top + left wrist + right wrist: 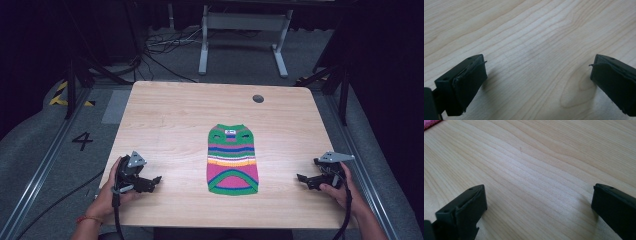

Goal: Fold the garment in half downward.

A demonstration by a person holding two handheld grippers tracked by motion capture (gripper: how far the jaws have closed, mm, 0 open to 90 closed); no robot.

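Jaws of both grippers stand wide apart with only bare wood between them. In the left gripper view the two black pads rise from the bottom corners over the table (531, 50), their outer ends cut off by the frame; the lining on each pad looks frayed at the edge. In the right gripper view the jaws are likewise cut off at the bottom, and a sliver of pink in the top left corner is the sweater (430, 123), too little of it to make out more.

From the high view, the left gripper (152, 182) sits near the table's front left edge and the right gripper (306, 179) near the front right edge, each held in a hand, both pointing inward toward the sweater (232, 160) and well apart from it. The fingertips are small and dark there, hard to separate.

The sweater lies flat, midway between the grippers and a little right of the table's centre. Its long axis runs from the near edge to the far edge. The neck end with a small label points away from the person; the green-bordered hem points toward the person. The stripes run crosswise.
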